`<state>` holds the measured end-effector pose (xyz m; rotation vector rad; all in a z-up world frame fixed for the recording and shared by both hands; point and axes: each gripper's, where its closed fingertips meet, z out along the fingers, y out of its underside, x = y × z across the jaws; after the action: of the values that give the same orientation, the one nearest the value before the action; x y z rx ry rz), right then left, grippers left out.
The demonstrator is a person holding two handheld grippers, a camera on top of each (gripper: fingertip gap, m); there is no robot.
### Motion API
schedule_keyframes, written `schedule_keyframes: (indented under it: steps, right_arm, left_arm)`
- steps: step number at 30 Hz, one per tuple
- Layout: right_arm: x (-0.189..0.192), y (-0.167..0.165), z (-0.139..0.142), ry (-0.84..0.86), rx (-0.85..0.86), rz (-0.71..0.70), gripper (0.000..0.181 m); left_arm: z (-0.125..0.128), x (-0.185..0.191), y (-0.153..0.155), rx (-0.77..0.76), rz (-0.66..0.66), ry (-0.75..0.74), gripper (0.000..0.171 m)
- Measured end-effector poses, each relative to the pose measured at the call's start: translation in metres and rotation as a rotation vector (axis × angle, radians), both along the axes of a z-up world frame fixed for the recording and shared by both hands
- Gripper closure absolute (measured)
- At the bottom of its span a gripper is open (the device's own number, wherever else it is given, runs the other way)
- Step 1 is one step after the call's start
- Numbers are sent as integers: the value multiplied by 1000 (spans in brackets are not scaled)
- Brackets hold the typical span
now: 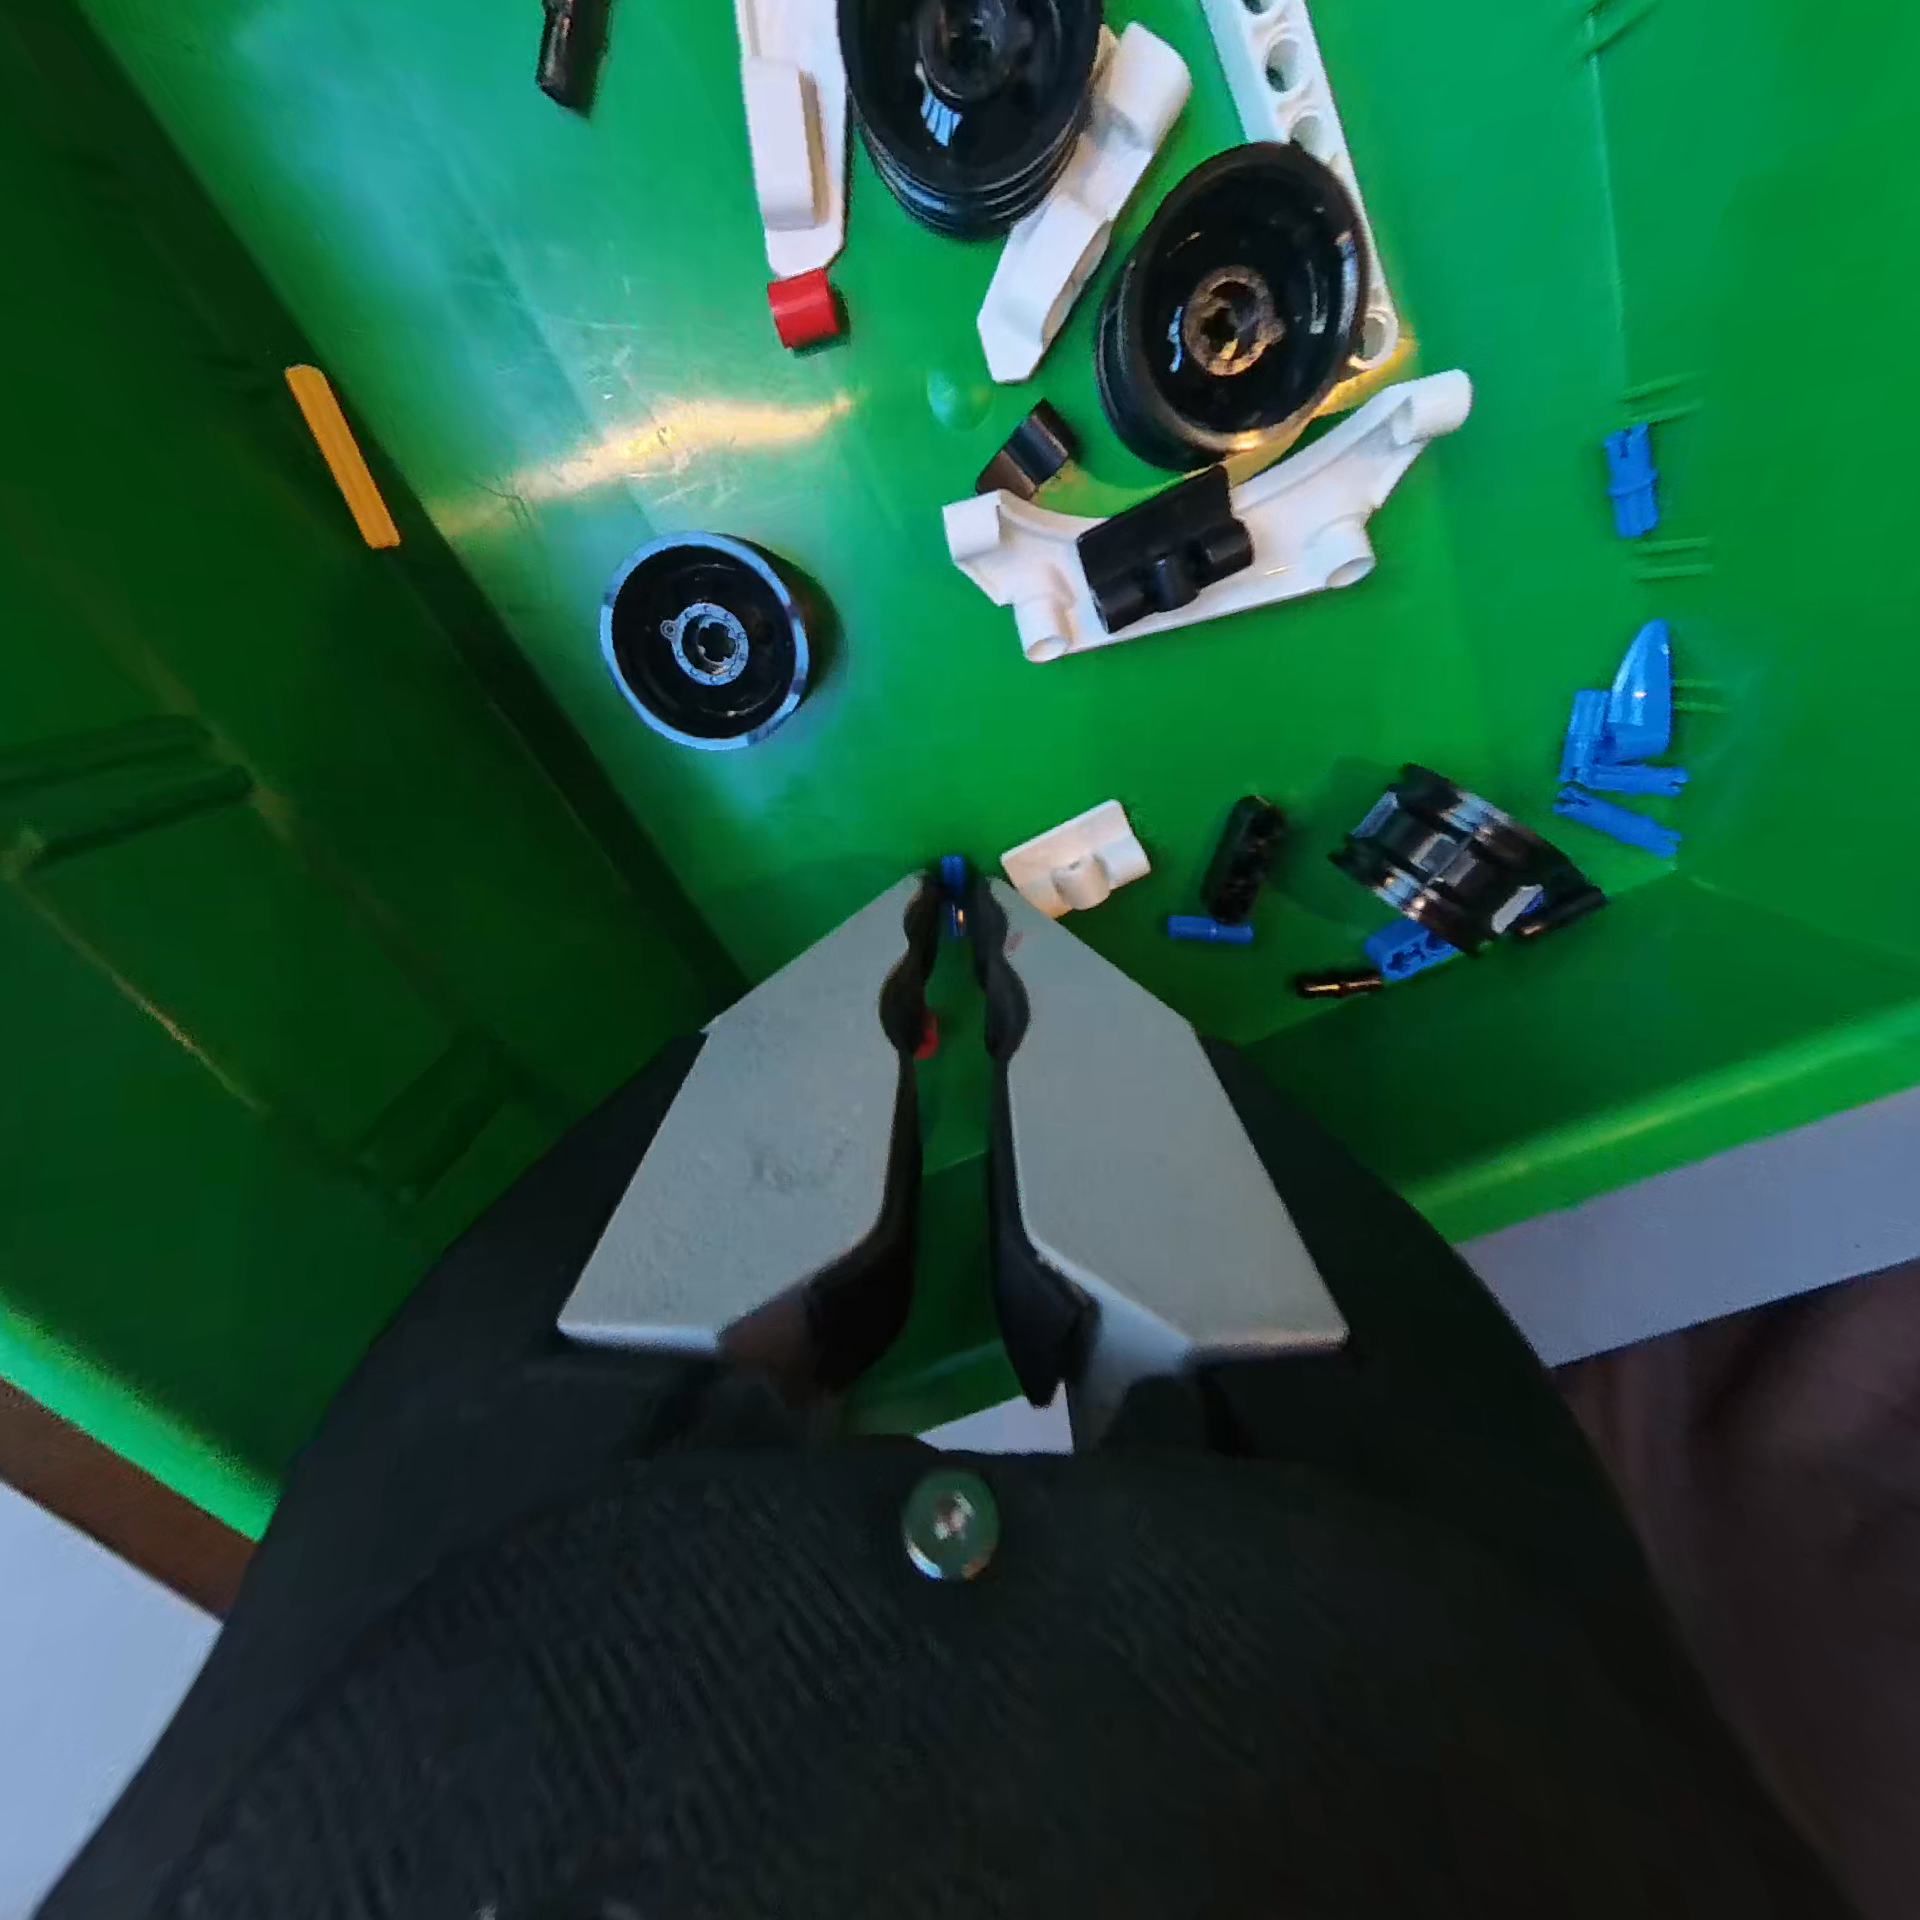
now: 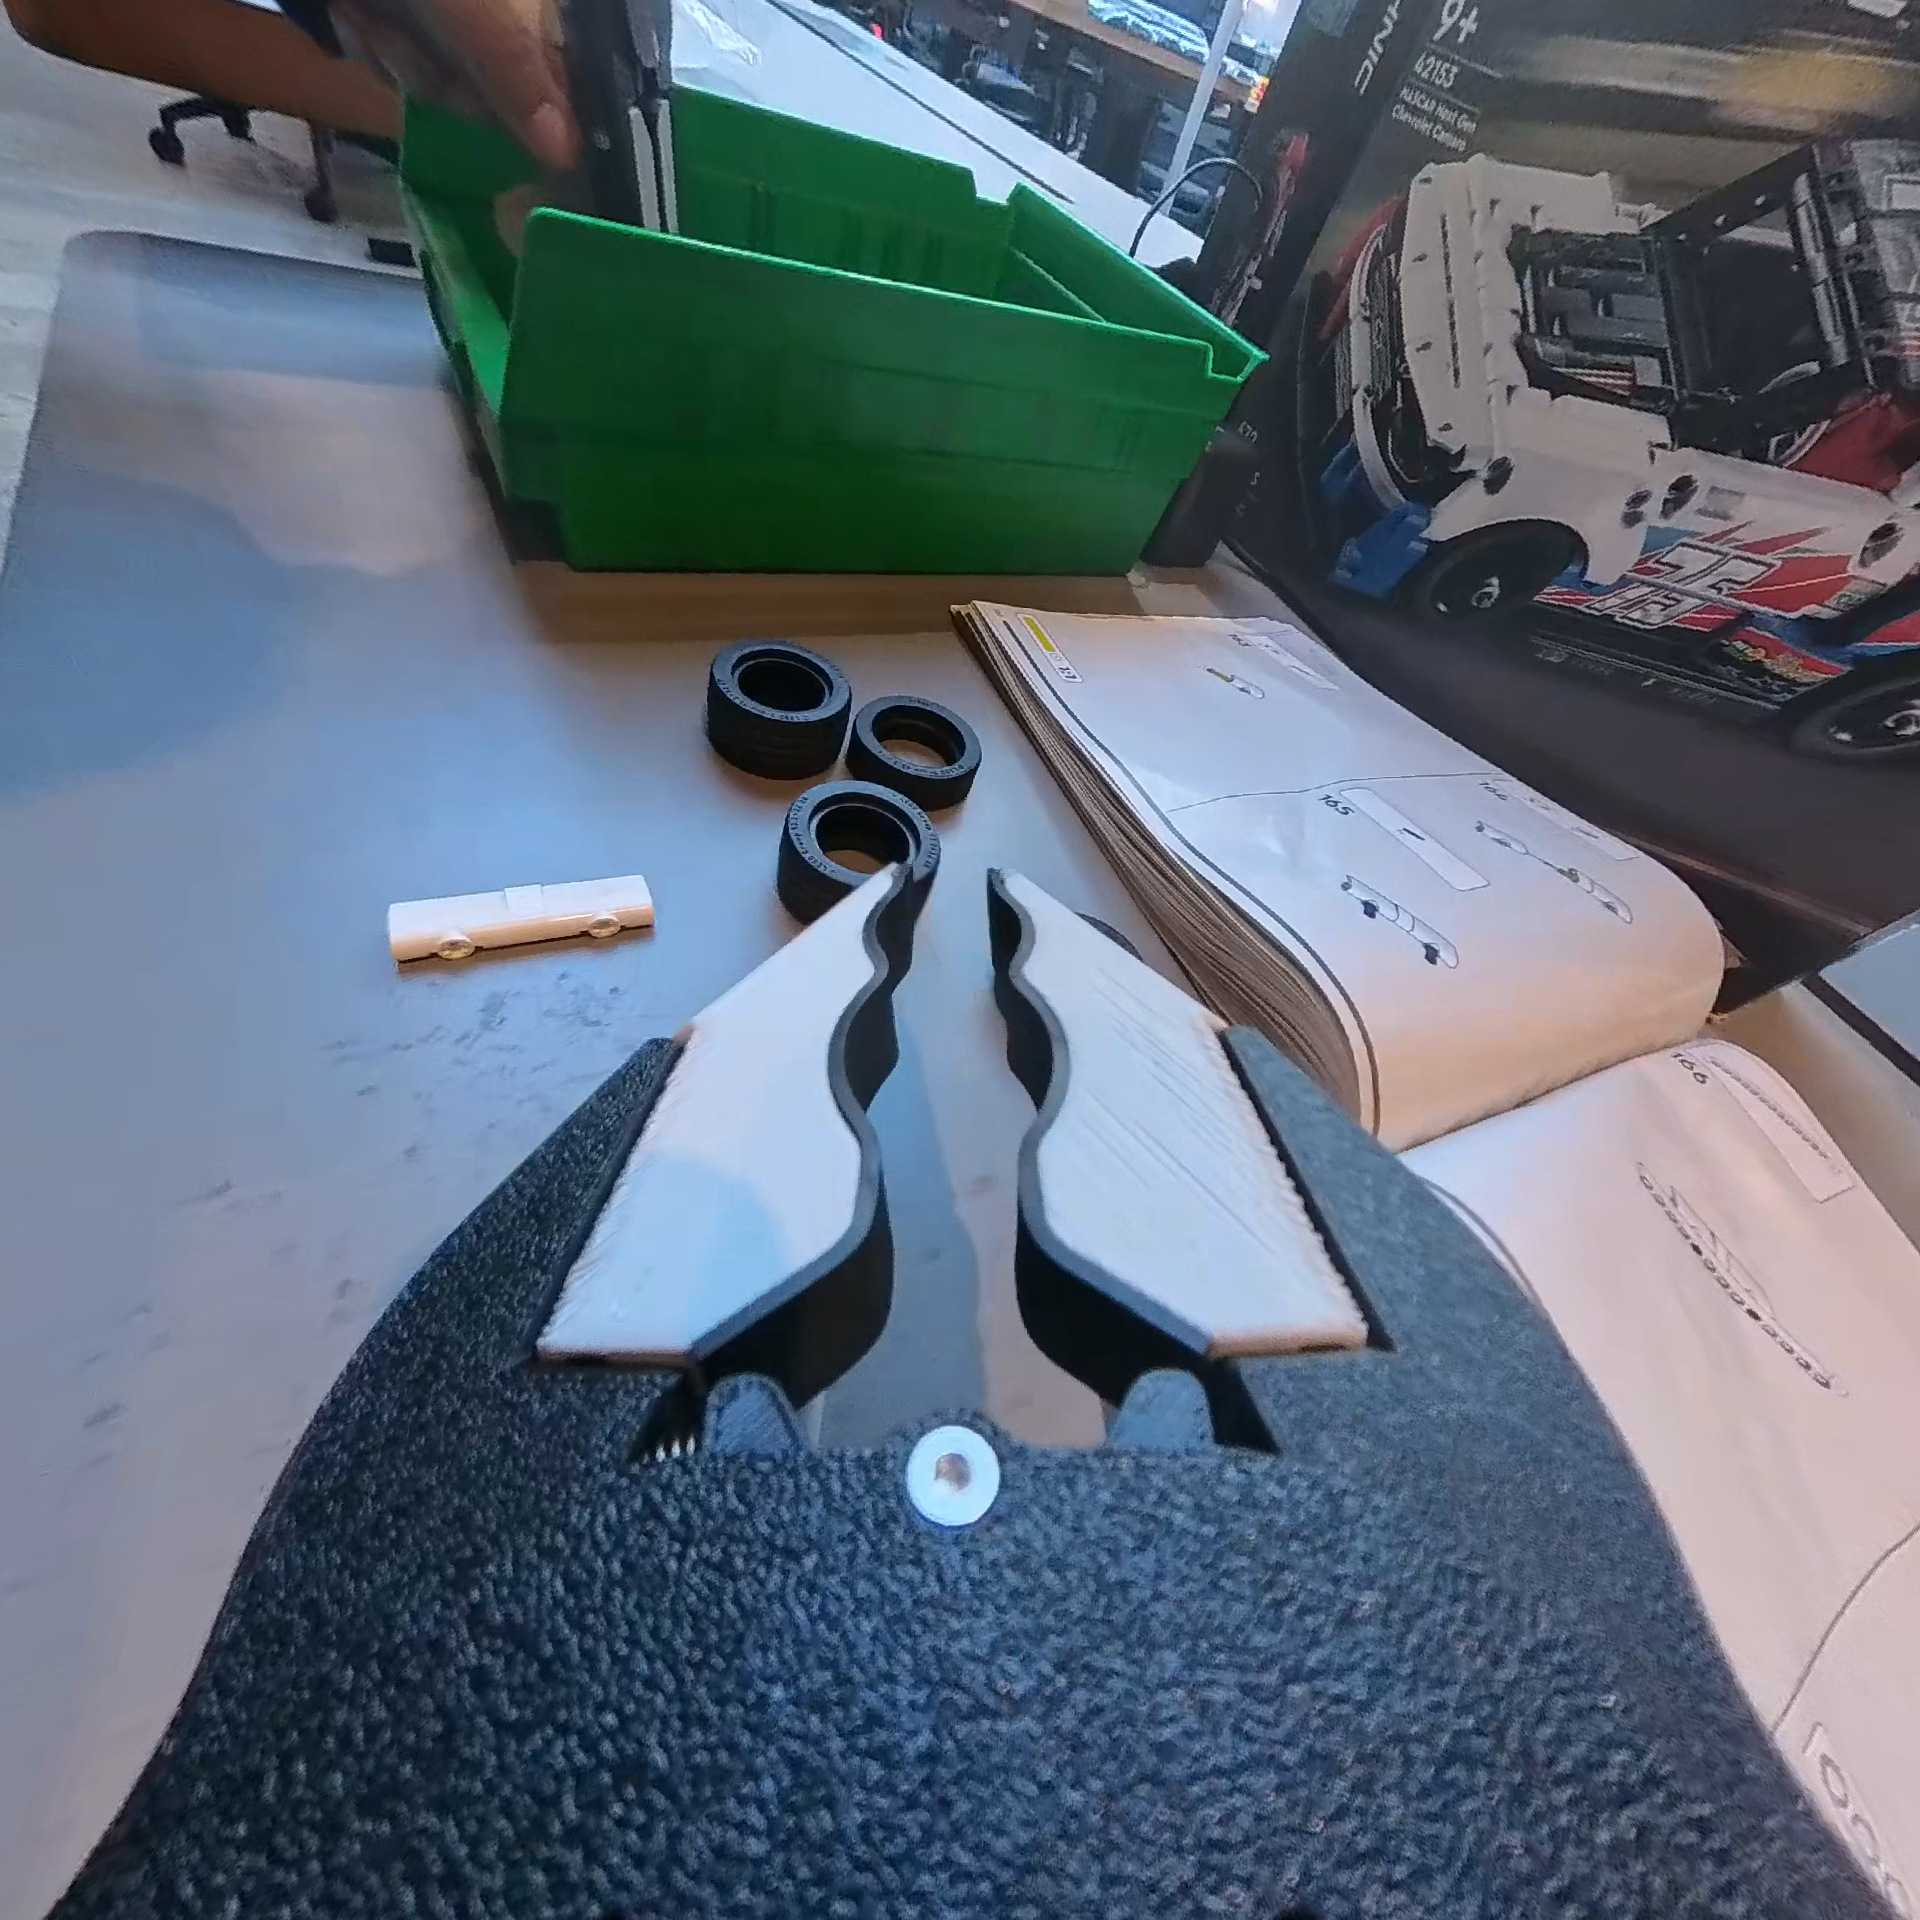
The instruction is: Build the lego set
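My left gripper [image 1: 951, 894] is filling the bottom of its own view, its black body and pale finger plates nearest the lens, and I am pinching a small blue pin [image 1: 952, 871] between the very tips, the fingers drawn almost together on it. A speck of red [image 1: 925, 1034] is showing in the narrow gap farther back; I cannot tell what it is. I am holding this pin over the floor of the green bin [image 1: 468, 343], where loose pieces are lying: a black wheel hub [image 1: 712, 639] well to the left, two larger black wheels [image 1: 1231, 301] toward the top among white curved panels [image 1: 1195, 530], a small red piece [image 1: 802, 309], a small white piece [image 1: 1075, 857] just right of my tips, and blue pins [image 1: 1616, 774] scattered at the right.

My right gripper [image 2: 943, 883] is hanging above the grey table [image 2: 260, 644] with its fingers parted and nothing between them. Just beyond its tips three black tyres [image 2: 774, 707] are sitting close together, and a white beam assembly [image 2: 520, 914] is lying to their left. The open instruction booklet [image 2: 1351, 852] is spread at the right, the set's box [image 2: 1610, 416] is standing behind it, and the bin is sitting farther back with a hand [image 2: 488, 73] reaching over it.
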<state>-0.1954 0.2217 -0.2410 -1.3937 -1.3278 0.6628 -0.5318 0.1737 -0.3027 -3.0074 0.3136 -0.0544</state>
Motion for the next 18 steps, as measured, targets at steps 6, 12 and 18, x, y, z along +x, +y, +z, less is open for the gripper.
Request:
schedule_keyframes:
  steps: [6,12,18]
  right_arm:
    - [0,-8,4,14,2,19,168]
    - [3,-9,7,14,33,2,173]
    - [9,2,10,36,4,-50,173]
  left_arm:
    - [5,3,0,29,1,-8,168]
    - [100,58,29,425,-96,-85,169]
    - [91,225,-18,406,-427,-330,169]
